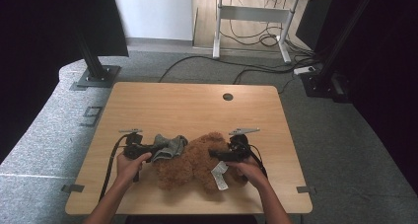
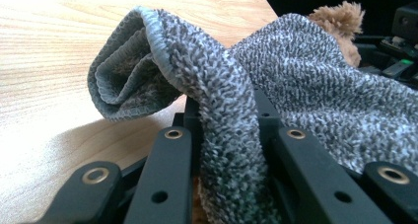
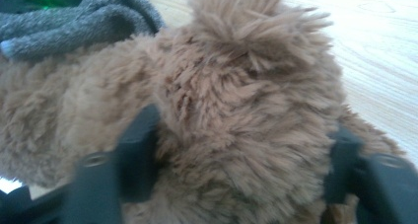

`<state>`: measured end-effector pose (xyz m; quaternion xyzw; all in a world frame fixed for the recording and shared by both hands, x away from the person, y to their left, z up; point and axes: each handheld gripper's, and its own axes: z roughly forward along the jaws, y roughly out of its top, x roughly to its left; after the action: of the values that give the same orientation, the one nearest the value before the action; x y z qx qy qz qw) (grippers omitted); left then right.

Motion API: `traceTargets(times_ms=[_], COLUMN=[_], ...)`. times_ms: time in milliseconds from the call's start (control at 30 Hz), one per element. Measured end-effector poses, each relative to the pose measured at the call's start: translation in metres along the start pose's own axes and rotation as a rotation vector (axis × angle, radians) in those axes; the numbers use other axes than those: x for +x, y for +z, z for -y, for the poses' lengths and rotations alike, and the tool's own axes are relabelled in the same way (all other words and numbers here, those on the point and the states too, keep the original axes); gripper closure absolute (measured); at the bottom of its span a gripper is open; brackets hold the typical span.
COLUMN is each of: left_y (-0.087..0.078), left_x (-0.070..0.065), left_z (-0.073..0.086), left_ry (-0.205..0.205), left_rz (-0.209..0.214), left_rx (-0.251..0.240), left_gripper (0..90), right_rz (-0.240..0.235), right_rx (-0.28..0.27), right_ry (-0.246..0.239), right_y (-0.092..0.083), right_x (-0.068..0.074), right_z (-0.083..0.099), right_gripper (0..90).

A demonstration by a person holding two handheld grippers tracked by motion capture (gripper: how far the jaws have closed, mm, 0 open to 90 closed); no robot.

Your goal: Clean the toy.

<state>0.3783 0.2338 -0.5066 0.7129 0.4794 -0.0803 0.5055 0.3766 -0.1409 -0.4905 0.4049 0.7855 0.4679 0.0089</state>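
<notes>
left gripper (image 2: pixel 229 150) pinching grey knit garment (image 2: pixel 315 95); right gripper (image 3: pixel 236 155) jaws straddle brown plush toy (image 3: pixel 222 110), grip unclear; high view adds toy's white tag (image 1: pixel 220 174)

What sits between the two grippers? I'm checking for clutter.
In the high view, a grey knitted garment and a brown plush toy lie between the left gripper and right gripper.

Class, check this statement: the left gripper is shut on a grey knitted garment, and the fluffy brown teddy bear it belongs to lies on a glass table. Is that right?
One detail is wrong: the table is light wood, not glass, as the high view shows. The rest stands: the left gripper is shut on the grey knitted garment, and the fluffy brown teddy bear lies on the table.
</notes>
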Motion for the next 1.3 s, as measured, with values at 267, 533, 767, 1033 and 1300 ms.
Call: traceTargets(times_ms=[267,533,767,1033,1300], left_y=[0.002,-0.001,0.004,0.025,0.066], left_x=[-0.001,-0.002,-0.014,-0.04,-0.077], left_z=[-0.002,-0.019,-0.044,-0.056,-0.068], left_ry=[0.001,0.004,0.033,0.092,0.172], left_rz=[-0.006,-0.008,-0.002,0.063,0.051], left_rx=[-0.012,-0.057,-0.083,-0.063,0.017], left_gripper=[75.0,74.9,74.8,74.9,74.9], right_rz=[0.016,0.137,0.278,0.225,0.213], right_rx=[-0.083,-0.214,-0.332,-0.316,-0.29], right_ry=[-0.019,-0.031,-0.065,-0.09,-0.092], right_y=[-0.002,-0.001,0.001,-0.004,0.0], right_x=[0.005,0.008,0.006,0.014,0.021], right_z=[0.01,0.011,0.011,0.033,0.047], right_gripper=[59.9,63.0,63.1,63.1,62.7])
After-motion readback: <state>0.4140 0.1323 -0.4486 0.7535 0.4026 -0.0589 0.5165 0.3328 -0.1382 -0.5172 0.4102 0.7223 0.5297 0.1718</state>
